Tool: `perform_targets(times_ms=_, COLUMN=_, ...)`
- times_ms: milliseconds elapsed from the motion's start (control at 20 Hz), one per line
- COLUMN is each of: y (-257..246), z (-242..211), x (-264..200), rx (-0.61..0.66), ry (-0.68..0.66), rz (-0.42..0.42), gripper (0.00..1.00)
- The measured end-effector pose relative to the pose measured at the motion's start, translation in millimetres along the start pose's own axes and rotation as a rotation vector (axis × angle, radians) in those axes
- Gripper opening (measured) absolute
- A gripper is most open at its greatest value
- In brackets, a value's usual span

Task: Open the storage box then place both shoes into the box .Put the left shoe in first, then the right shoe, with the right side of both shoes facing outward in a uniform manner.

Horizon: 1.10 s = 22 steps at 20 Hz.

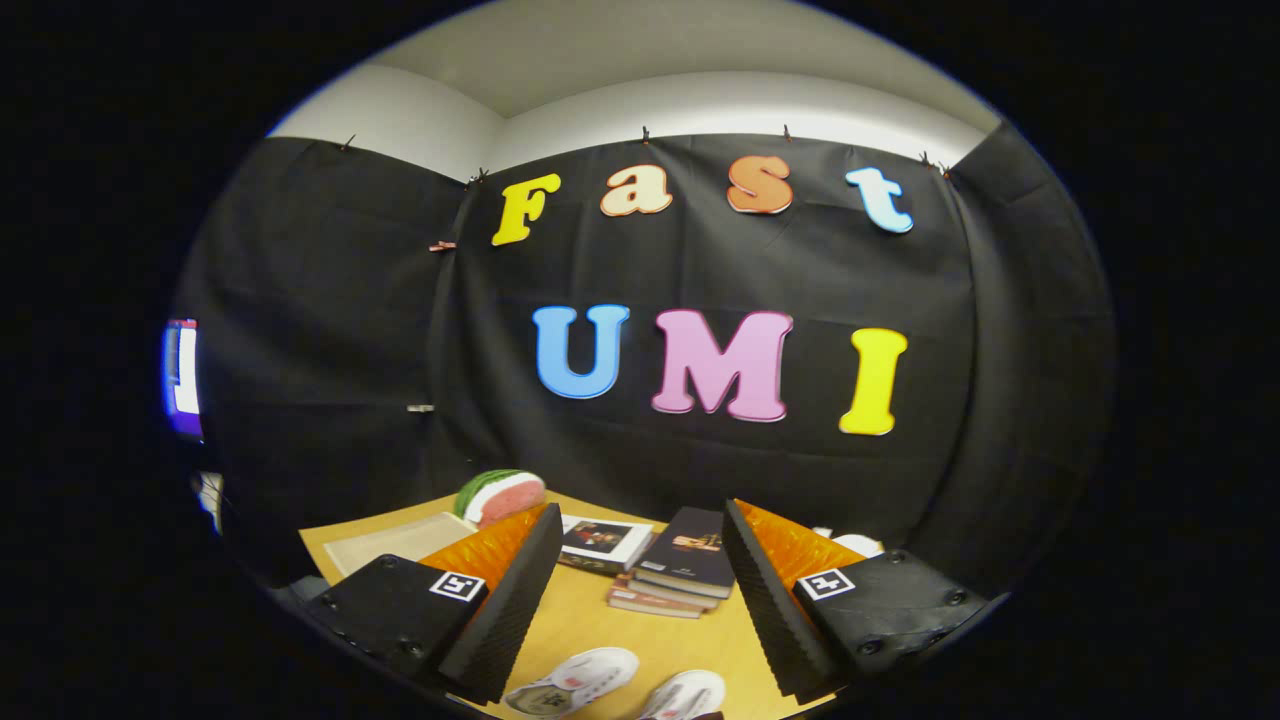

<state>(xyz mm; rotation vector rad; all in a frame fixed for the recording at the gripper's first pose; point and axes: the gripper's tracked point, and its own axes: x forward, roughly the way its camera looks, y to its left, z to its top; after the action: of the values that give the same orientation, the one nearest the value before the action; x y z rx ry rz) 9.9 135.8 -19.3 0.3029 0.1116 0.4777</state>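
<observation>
My gripper (640,585) is held high above a wooden table (590,615), its two fingers spread wide apart with nothing between them. Two white shoes lie on the table low between the fingers: one shoe (572,680) closer to the left finger (520,590), the other shoe (685,694) closer to the right finger (765,595) and partly cut off. Both are well below the fingertips. I see no storage box from here.
Beyond the fingers a stack of books (672,575) sits mid-table, with a flat book (605,542) next to it. A watermelon slice (500,496) rests at the far left by a pale mat (395,542). A white object (858,545) peeks past the right finger.
</observation>
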Motion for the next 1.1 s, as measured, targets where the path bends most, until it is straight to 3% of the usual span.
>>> perform_targets(times_ms=300, y=73, z=-62, x=22, rx=0.286, ry=0.197, rz=0.274, gripper=0.99)
perform_targets(times_ms=500, y=112, z=-101, x=24, rx=0.562, ry=0.342, rz=0.401, gripper=0.98)
perform_targets(times_ms=800, y=143, z=-160, x=20, rx=0.846, ry=0.547, rz=0.45, gripper=0.98)
perform_targets(times_ms=1100, y=164, z=-212, x=29, rx=1.059, ry=0.72, rz=0.434, gripper=0.98)
